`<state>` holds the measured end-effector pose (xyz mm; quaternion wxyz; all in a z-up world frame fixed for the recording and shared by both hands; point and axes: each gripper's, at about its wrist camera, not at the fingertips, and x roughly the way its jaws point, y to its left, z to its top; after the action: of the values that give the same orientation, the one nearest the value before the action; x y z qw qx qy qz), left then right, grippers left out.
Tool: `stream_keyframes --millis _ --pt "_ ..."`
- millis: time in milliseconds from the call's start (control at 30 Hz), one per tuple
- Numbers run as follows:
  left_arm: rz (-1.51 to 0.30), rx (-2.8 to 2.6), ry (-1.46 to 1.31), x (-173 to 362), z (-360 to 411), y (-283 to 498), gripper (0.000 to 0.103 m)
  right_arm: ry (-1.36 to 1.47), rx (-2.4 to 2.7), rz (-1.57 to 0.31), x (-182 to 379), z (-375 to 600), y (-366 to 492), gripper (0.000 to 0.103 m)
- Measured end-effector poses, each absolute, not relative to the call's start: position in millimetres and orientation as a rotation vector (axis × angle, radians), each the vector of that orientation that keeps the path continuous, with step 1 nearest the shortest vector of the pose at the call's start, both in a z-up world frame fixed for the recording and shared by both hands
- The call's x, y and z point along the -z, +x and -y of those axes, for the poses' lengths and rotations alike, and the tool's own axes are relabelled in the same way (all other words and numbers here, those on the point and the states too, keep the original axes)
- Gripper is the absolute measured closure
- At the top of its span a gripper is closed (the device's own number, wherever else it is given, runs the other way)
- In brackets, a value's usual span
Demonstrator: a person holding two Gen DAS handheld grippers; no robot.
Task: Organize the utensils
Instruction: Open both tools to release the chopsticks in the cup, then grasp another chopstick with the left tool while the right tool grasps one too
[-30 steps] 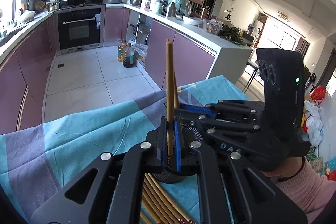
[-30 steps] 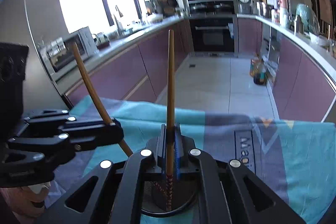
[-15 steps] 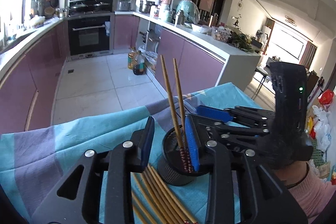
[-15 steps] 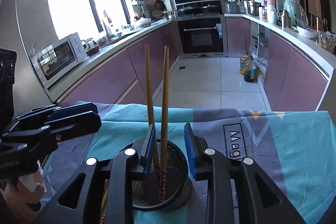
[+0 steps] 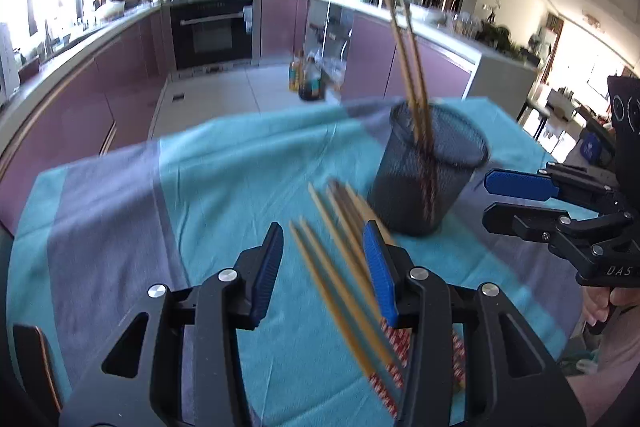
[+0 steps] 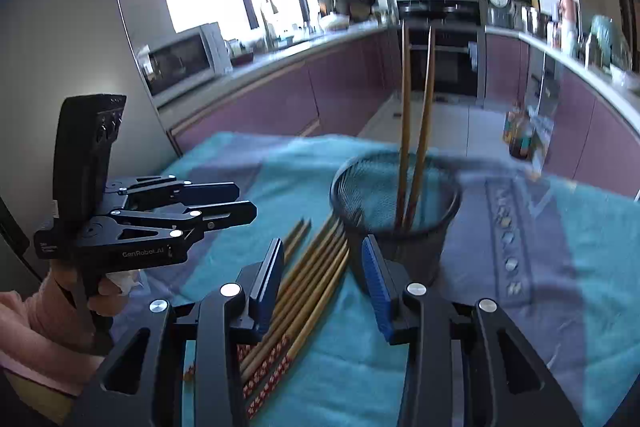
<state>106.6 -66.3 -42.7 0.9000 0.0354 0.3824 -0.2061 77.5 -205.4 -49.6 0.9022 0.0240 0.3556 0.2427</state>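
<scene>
Left gripper (image 5: 323, 269) and right gripper (image 6: 321, 277): jaws opening, nothing grasped. Two chopsticks (image 6: 414, 131) upright in mesh cup (image 6: 394, 215), frame centre; loose chopsticks (image 6: 308, 287) flat on cloth (image 6: 560, 247), lower centre.

Ahead of the claws, a black wire-mesh metal cup (image 6: 394, 215); wooden matt chopsticks (image 6: 308, 279) on soft woven teal-and-grey cloth (image 6: 560, 267); glossy purple cabinets (image 6: 280, 103) beyond.
</scene>
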Motion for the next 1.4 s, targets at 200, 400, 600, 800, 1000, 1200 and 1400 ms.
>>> stream_keyframes --millis 200,400,600,800,1000,1200,1400 --pt "-0.880 0.420 0.079 84.7 54.8 100.9 0.062 0.072 -0.462 -0.856 88.7 195.3 87.1 0.066" --pt "-0.905 0.415 0.085 103.8 51.4 98.8 0.064 0.064 -0.427 -0.881 102.1 188.1 88.0 0.067" --pt "-0.927 0.420 0.097 112.8 61.3 96.9 0.065 0.051 -0.406 -0.897 109.4 183.2 91.9 0.070" --pt "-0.934 0.418 0.095 116.1 62.3 98.6 0.067 0.025 -0.390 -0.899 108.7 176.1 93.6 0.072" --pt "-0.941 0.413 0.119 118.9 65.9 101.6 0.071 -0.008 -0.376 -0.906 109.9 169.3 94.2 0.076" --pt "-0.949 0.418 0.108 121.5 65.8 109.0 0.071 -0.020 -0.364 -0.910 111.7 158.4 101.5 0.078" --pt "-0.947 0.398 0.092 124.3 67.6 114.3 0.078 0.003 -0.356 -0.904 112.5 160.8 103.8 0.084"
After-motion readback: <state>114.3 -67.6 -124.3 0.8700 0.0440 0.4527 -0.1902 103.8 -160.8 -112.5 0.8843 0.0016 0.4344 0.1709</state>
